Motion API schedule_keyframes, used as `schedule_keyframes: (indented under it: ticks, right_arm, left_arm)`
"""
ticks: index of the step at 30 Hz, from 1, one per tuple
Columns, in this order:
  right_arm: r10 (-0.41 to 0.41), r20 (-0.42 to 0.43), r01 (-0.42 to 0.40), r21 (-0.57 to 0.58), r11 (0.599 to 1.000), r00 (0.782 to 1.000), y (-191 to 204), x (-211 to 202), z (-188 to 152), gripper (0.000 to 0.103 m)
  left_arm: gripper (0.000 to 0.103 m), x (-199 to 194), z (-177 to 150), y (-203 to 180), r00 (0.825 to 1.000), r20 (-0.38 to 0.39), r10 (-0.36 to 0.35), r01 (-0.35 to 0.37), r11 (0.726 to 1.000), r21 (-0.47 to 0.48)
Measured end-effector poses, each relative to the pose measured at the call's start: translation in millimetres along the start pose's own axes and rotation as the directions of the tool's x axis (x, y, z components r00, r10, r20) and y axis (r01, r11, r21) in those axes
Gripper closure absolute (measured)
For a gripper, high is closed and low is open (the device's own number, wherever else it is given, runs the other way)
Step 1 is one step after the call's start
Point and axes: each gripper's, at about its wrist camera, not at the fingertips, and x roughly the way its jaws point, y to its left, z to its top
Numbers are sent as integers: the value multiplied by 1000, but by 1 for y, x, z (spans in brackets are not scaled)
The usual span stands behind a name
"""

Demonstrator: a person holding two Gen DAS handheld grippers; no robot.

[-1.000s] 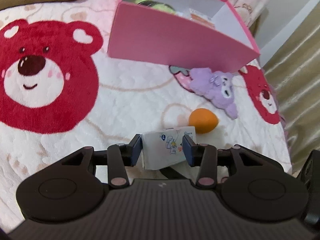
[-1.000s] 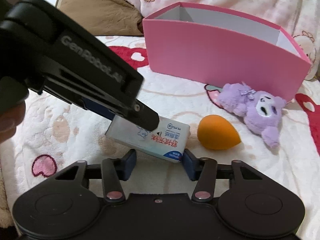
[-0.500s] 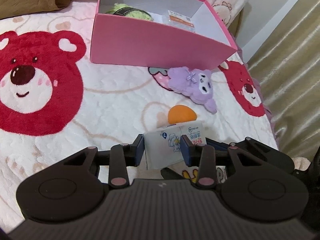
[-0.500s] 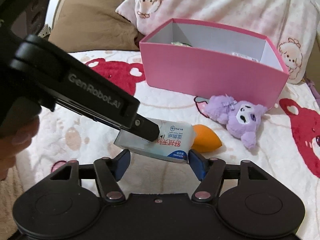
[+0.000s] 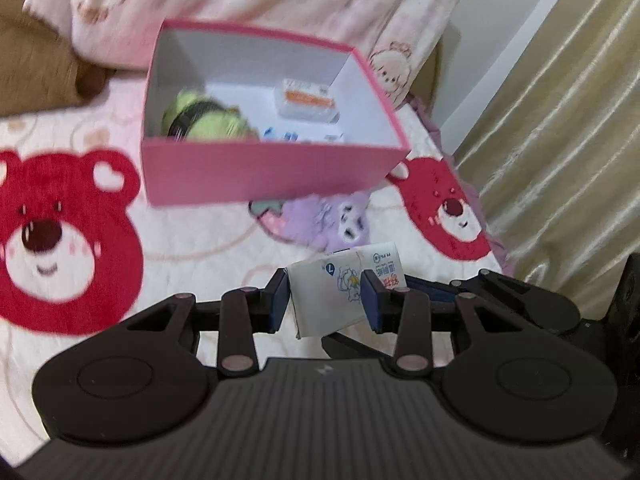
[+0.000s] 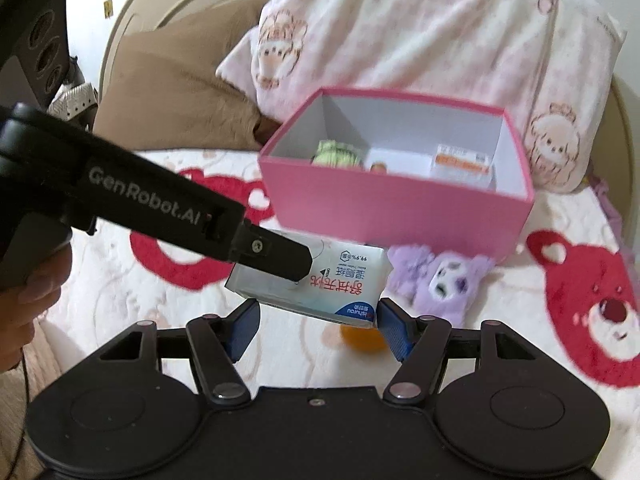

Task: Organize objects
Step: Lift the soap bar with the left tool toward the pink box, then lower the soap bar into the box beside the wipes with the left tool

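A white wipes pack point(image 5: 332, 292) with blue and red print hangs above the bear blanket, and my left gripper point(image 5: 326, 292) is shut across its narrow sides. In the right wrist view the same pack point(image 6: 320, 284) sits under the left gripper's finger point(image 6: 280, 254). My right gripper point(image 6: 318, 316) stands wide just below the pack's near edge, its pads flanking the ends without visibly squeezing. Beyond is the open pink box point(image 5: 272, 176), which holds a green plush point(image 5: 204, 120) and a white-orange packet point(image 5: 308, 102).
A purple plush point(image 6: 440, 280) lies on the blanket in front of the pink box point(image 6: 400, 212). An orange egg-shaped sponge point(image 6: 364, 340) lies below the pack. Pillows sit behind the box, and a curtain point(image 5: 560, 140) hangs at the right past the bed edge.
Both grippers have risen together with the pack, so the box's inside now shows. The right gripper's jaws have spread wider around the pack. The left grip is unchanged.
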Motion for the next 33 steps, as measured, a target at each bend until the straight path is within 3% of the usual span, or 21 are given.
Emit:
schedule_keyframes:
  ticks: [4, 14, 18, 23, 28, 33]
  right_arm:
    - [-9, 24, 9, -9, 1000, 1000, -13, -10, 25, 35]
    - [-25, 29, 25, 10, 1000, 999, -68, -4, 80, 56]
    - [-39, -19, 40, 17, 999, 999, -87, 20, 100, 59]
    - [-49, -134, 52, 19, 998, 990, -110, 69, 124, 59]
    - [-61, -248, 70, 30, 997, 967, -128, 116, 132, 59]
    - [-95, -315, 99, -3, 995, 944, -134, 140, 130, 62]
  left_arm:
    - [66, -2, 26, -13, 1000, 12, 3, -3, 1000, 9]
    - [66, 18, 101, -27, 999, 42, -5, 6, 1000, -29]
    - [66, 45, 131, -26, 999, 40, 14, -12, 999, -48]
    - [66, 91, 156, -6, 999, 34, 9, -4, 988, -156]
    - [66, 139, 162, 21, 1000, -24, -2, -4, 958, -285]
    - [66, 169, 161, 30, 997, -73, 0, -24, 942, -336]
